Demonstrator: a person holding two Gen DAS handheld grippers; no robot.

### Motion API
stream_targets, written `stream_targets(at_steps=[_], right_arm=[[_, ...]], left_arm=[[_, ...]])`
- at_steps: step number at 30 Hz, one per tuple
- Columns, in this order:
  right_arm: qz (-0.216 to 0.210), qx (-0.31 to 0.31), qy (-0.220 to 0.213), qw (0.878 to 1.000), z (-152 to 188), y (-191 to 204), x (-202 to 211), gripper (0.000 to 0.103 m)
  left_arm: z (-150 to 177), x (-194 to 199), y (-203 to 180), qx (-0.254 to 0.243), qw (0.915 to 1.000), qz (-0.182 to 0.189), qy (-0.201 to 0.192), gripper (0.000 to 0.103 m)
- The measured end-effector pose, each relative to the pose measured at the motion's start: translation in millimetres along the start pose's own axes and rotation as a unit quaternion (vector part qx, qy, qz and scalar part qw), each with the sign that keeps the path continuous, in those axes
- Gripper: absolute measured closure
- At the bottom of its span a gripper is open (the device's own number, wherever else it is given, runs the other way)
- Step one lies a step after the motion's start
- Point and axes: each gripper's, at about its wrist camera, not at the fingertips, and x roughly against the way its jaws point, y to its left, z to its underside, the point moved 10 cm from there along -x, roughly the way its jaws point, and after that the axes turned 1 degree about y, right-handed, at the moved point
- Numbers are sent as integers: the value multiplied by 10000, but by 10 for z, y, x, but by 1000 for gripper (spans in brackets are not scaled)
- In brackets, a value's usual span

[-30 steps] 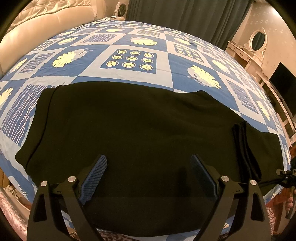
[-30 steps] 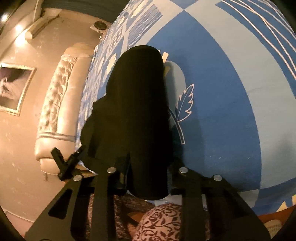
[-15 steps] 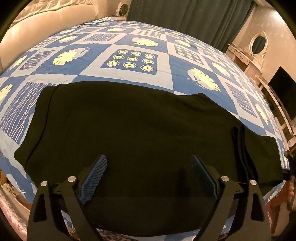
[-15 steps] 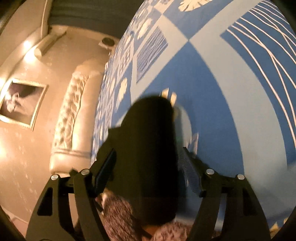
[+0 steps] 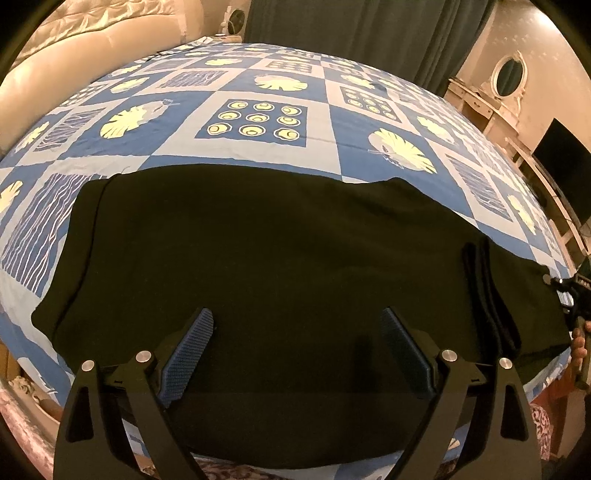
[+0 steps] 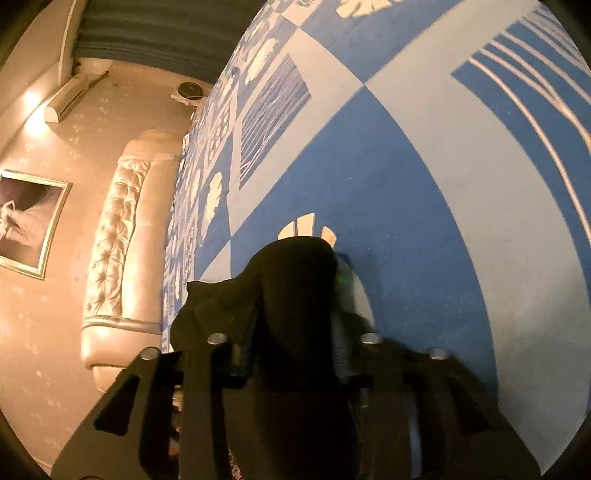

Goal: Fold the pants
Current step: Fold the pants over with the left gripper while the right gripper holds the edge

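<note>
Black pants (image 5: 277, 258) lie spread lengthwise across the near edge of the bed, with a folded ridge near their right end. My left gripper (image 5: 295, 317) hovers open over the middle of them, touching nothing. At the far right edge of the left wrist view, my right gripper (image 5: 570, 291) sits at the pants' right end. In the right wrist view the bunched end of the pants (image 6: 295, 266) fills the gap of the right gripper (image 6: 291, 332), whose jaws are closing, and both pads touch the cloth.
The bedsheet (image 5: 258, 85) is blue and white patchwork with leaf prints. A tufted cream headboard (image 6: 114, 229) is at the left. A dresser with an oval mirror (image 5: 509, 74) and a dark screen (image 5: 561, 162) stand at the right. A dark curtain (image 5: 351, 22) hangs behind.
The right gripper let go of the pants' end, spread wide, shifted along the bed edge, and has narrowed around the bunched cloth again. The left gripper stayed put.
</note>
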Motion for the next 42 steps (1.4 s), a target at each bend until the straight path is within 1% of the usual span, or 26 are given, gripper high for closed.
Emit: stream_targets(at_steps=[1,2,4,5,6,7,9,12,14,15,17,18,21,23,26,27,30,31,33,34,35,36,37,38,39,42], right_arm=[[-25,7,-56,10000,6,35,31,43],[-113,41,-207,9997,5,111,113,36],[-146,136,-320,9993,26,242,198,35],[-76,210,-346,9992,41,280,237,32],[14,294,-386,9988,61,327,273,31],[87,411,-435,9982,80,380,314,30],[74,560,-522,9970,120,487,379,29],[-85,586,-670,9960,183,666,429,28],[-151,618,-723,9954,215,736,443,23],[-139,657,-739,9950,233,766,432,23],[-102,746,-729,9945,272,837,381,23],[-92,767,-700,9946,301,886,339,23],[-96,750,-633,9951,362,922,261,23],[-90,732,-564,9957,398,909,220,23],[-57,712,-498,9962,439,881,164,23],[-53,698,-472,9964,451,872,144,23],[-49,694,-406,9967,487,866,98,23],[-47,697,-401,9968,498,868,87,23],[-45,710,-379,9967,513,881,61,23],[-22,729,-388,9966,517,887,52,23],[-16,739,-392,9965,510,895,43,22],[-16,745,-398,9964,512,902,42,21],[-16,738,-401,9965,514,901,46,21],[-17,727,-405,9965,510,899,50,21],[-22,707,-418,9966,507,901,47,21],[-57,652,-471,9967,486,909,62,21]], left_arm=[[-11,25,6,47,10000,58,21,12],[-36,71,23,164,9997,186,47,12],[-123,200,91,490,9972,556,64,12],[-184,287,154,660,9950,750,10,12],[-262,390,259,836,9919,954,-93,12],[-317,462,360,943,9898,1058,-169,12],[-409,588,661,1078,9878,1083,-309,12],[-460,656,1221,1228,9882,817,-419,12],[-433,605,1511,1420,9854,890,-304,12],[-395,546,1673,1606,9822,951,-192,12],[-316,445,1858,1928,9739,1199,-9,12],[-265,368,1919,2108,9674,1398,141,12],[-188,204,1939,2268,9574,1746,382,12],[-180,134,1893,2203,9555,1917,423,12],[-197,94,1833,2107,9557,2019,397,12],[-212,85,1786,2117,9519,2181,401,12],[-217,80,1644,2295,9341,2690,487,12],[-210,59,1609,2306,9327,2727,513,12],[-210,36,1594,2321,9353,2633,440,13],[-216,38,1594,2364,9351,2614,382,26],[-181,22,1607,2412,9347,2570,453,60],[-127,-49,1618,2495,9338,2479,659,80],[-80,-111,1619,2616,9300,2456,797,85],[-78,-118,1626,2726,9264,2486,758,85],[-86,-105,1622,2759,9263,2463,720,85],[-146,3,1544,2601,9399,2118,638,86]])
